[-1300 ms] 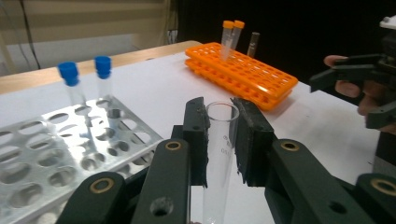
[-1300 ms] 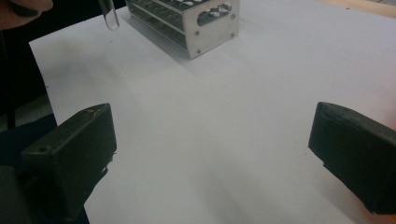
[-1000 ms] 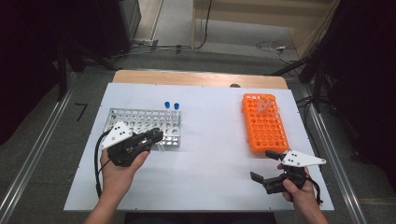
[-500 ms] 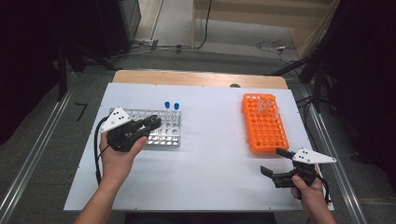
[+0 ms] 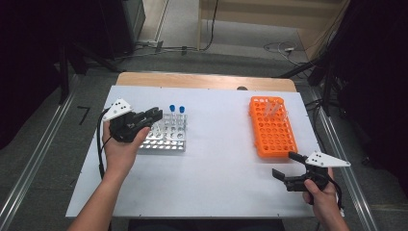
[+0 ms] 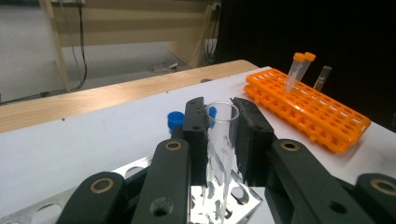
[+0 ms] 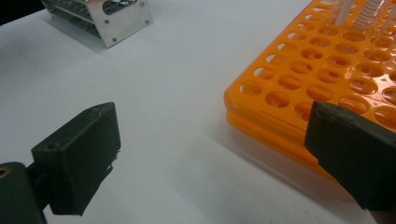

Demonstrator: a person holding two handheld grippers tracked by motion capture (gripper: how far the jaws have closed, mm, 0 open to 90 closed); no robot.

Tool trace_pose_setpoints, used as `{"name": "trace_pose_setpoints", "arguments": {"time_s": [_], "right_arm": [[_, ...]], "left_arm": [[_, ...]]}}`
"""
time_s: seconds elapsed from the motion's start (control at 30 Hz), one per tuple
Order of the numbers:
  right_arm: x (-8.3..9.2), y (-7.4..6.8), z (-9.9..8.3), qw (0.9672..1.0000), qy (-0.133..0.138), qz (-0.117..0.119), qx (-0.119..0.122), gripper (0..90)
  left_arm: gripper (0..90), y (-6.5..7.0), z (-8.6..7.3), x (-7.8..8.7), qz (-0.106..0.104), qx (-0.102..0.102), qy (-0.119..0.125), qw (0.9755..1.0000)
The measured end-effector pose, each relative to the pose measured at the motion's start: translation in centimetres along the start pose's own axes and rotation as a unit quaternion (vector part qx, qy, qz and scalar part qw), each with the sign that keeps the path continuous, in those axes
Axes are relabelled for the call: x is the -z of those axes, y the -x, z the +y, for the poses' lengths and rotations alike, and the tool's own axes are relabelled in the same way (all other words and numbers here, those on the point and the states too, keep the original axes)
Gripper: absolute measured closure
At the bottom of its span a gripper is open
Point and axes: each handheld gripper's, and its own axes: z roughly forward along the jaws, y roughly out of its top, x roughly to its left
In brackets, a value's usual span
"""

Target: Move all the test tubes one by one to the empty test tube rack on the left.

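Left gripper (image 5: 153, 115) has moved up over the metal rack (image 5: 166, 137), jaws clamped on a clear tube (image 6: 219, 140), likely about to slot it. Right gripper (image 5: 286, 166) waits wide open beside the orange rack (image 5: 272, 127).

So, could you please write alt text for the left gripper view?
The left hand-held gripper is shut on a clear open tube above a metal rack. Behind it stand blue-capped tubes and, at right, an orange rack on the white table.

A clear glass tube (image 6: 219, 140), shiny metal rack (image 5: 166, 137), glossy orange plastic rack (image 5: 272, 132), matt white table (image 5: 216, 159).
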Motion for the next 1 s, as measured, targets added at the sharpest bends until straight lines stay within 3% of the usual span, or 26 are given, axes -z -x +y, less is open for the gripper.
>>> {"name": "trace_pose_setpoints", "arguments": {"time_s": [0.43,1.0], "right_arm": [[0.3,0.4,-0.1,0.9999,0.013,0.005,-0.001,2.3],[0.1,0.4,-0.3,0.9999,0.012,0.008,-0.003,2.3]], "left_arm": [[76.3,-2.2,0.7,-2.3,0.028,0.014,0.002,0.9995],[76.3,-3.3,0.6,-5.8,0.056,0.026,0.007,0.9981]]}}
